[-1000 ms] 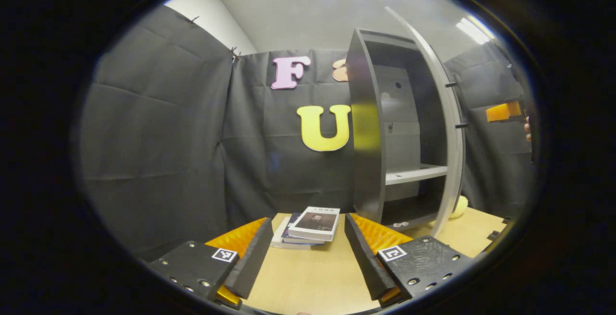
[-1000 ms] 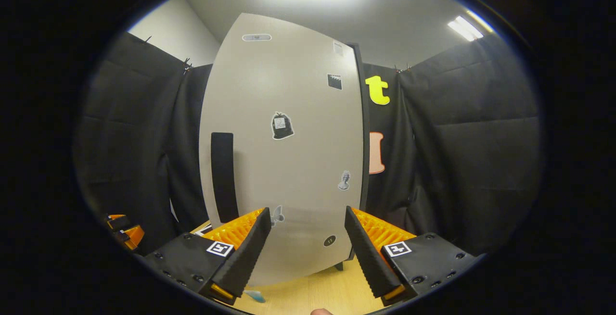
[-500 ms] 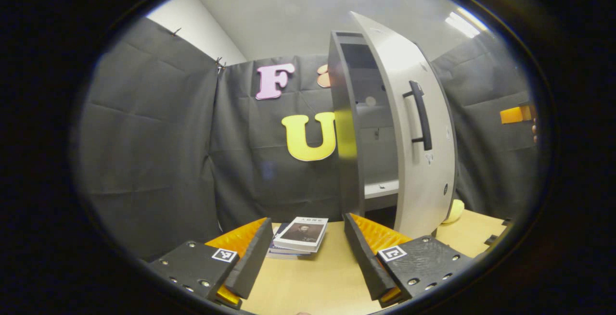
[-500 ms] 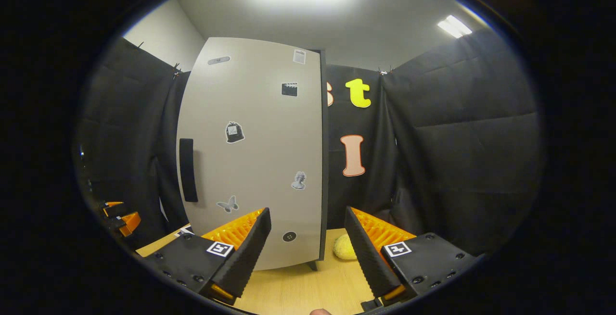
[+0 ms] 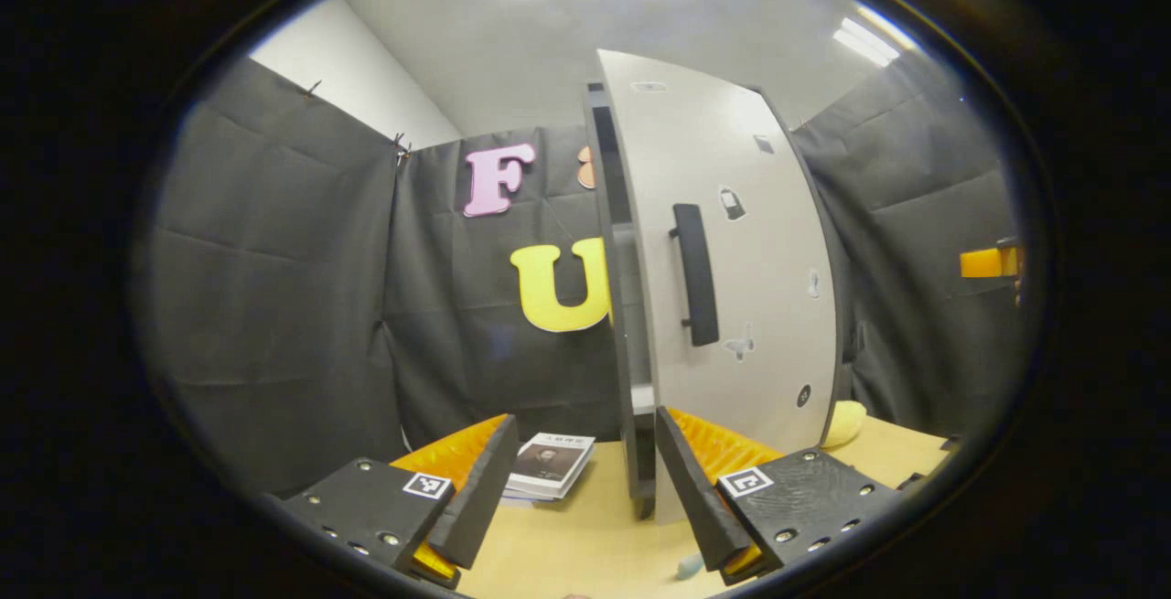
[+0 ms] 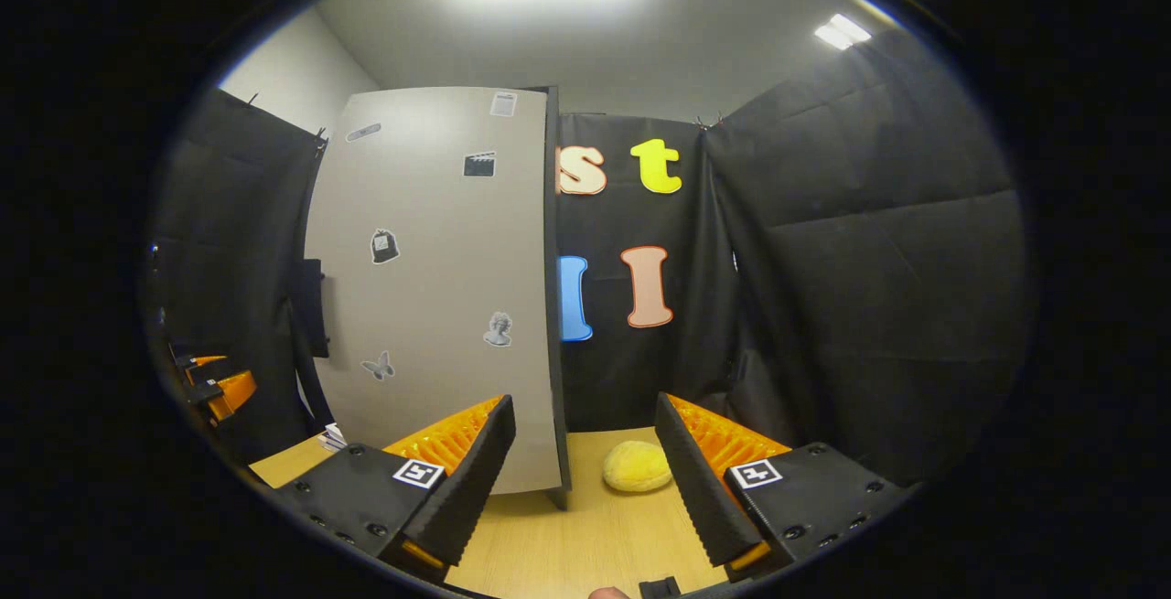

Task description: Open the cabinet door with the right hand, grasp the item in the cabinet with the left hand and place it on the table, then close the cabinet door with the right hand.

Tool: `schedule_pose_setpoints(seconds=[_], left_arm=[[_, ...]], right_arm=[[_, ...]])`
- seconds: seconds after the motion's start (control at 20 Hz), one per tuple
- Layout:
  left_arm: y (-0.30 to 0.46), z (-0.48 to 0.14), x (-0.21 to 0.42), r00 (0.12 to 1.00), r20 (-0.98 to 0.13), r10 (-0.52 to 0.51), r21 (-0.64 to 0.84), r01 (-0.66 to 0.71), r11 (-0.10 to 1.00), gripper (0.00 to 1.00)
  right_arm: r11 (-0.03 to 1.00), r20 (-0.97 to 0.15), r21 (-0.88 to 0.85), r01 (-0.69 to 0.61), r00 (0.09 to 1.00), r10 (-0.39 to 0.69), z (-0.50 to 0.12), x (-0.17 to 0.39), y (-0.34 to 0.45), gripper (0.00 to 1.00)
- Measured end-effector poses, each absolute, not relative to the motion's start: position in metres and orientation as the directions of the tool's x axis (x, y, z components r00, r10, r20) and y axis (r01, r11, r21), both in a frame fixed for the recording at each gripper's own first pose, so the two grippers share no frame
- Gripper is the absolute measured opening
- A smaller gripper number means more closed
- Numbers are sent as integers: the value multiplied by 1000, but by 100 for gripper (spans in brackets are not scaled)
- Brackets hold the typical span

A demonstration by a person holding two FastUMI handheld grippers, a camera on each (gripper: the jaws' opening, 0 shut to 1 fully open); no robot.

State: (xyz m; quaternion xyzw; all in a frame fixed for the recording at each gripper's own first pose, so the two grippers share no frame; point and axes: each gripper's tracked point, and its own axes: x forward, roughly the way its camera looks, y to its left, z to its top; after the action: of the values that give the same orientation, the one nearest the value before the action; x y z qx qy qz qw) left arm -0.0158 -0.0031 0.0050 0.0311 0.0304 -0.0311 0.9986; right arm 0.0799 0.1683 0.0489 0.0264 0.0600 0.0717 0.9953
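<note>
Presently, the cabinet (image 5: 631, 325) is seen on the tabletop (image 5: 585, 535) with its door (image 5: 732, 261) almost shut, a narrow gap remaining. Books (image 5: 549, 466) are stacked at its left; a yellow item (image 6: 638, 466) lies at its right. Left tongs (image 5: 581, 480) and right tongs (image 6: 585, 475) are spread wide, nothing held.

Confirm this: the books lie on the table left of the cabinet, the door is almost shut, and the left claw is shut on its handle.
Wrong on the claw. In the left gripper view the left claw is open and empty, well short of the handle. The books and the near-shut door stand as stated.
</note>
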Motion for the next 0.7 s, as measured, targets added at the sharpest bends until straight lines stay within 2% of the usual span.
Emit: schedule_pose_setpoints(seconds=[0.25, 0.3, 0.35, 0.4, 0.45, 0.6, 0.65, 0.7], left_arm=[[-26, 18, -16, 997, -56, -49, 79, 53, 995, 90], [-28, 18, -16, 997, -59, -47, 84, 52, 995, 90], [-30, 20, -17, 997, -61, -44, 89, 49, 995, 90], [-30, 20, -18, 997, -64, -43, 92, 49, 995, 90], [-30, 22, -18, 997, -65, -40, 94, 46, 994, 90], [-30, 25, -18, 997, -63, -37, 92, 42, 995, 91], [-30, 26, -18, 997, -65, -36, 91, 42, 995, 91], [-29, 26, -18, 997, -65, -37, 91, 43, 995, 91]], right_arm=[[988, -116, 85, -127, 984, 137, 36, 87, 143, 96], [988, -118, 88, -126, 984, 136, 33, 88, 140, 93], [988, -119, 89, -124, 984, 134, 32, 90, 138, 96], [988, -118, 89, -123, 984, 133, 32, 90, 136, 93], [988, -116, 90, -123, 984, 133, 32, 92, 136, 96], [989, -100, 83, -126, 986, 134, 36, 93, 135, 96], [989, -93, 79, -128, 986, 135, 38, 94, 136, 93], [989, -86, 74, -127, 987, 134, 40, 96, 136, 96]])
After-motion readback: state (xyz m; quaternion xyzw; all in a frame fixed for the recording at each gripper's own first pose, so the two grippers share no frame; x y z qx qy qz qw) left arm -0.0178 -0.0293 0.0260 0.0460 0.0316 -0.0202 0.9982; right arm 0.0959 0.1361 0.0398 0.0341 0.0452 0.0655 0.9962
